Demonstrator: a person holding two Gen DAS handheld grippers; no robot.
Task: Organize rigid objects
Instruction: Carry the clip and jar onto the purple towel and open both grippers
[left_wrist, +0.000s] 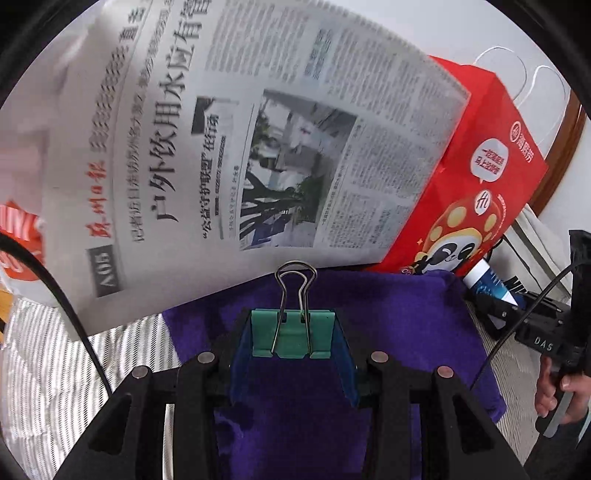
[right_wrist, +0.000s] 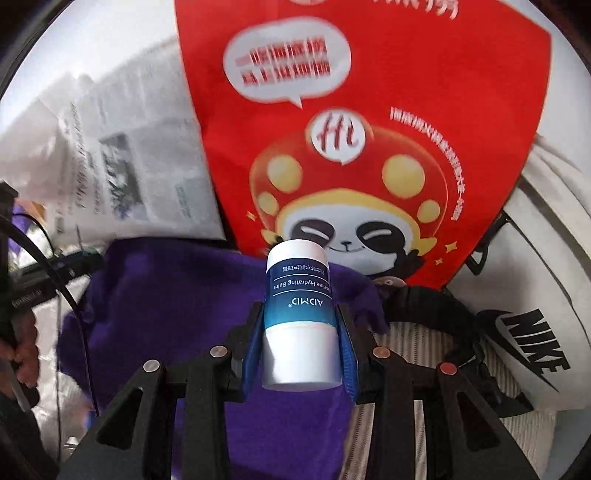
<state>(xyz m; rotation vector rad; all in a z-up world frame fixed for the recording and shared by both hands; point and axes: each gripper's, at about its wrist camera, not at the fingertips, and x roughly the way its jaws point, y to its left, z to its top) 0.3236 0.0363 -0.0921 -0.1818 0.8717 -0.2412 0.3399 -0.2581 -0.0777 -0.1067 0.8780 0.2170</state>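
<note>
Both hands are in the carrying step, each with one rigid item already picked up and none yet put down. The left tool (left_wrist: 293, 338) is clenched on a green metal binder clip with silver wire handles (left_wrist: 293, 332), its blue pads pressing the clip's two sides, the handles pointing forward over a purple fleece cloth (left_wrist: 388, 317). The right tool (right_wrist: 300, 339) is clenched on a white cylindrical balm tube with a dark blue label (right_wrist: 300, 321), held lengthwise between the pads, its far end toward a red paper gift bag printed with a cartoon panda (right_wrist: 369, 129). A sheet of printed newspaper (left_wrist: 258, 147) stands tilted just beside that bag. A white canvas bag with a black logo (right_wrist: 532, 347) lies to the right, and a striped grey-white fabric shows under the cloth. Likely the bag is the destination, though its opening is not visible. The next move calls for lifting each item above the rim, finding the mouth, and releasing one at a time so the tools do not collide.
</note>
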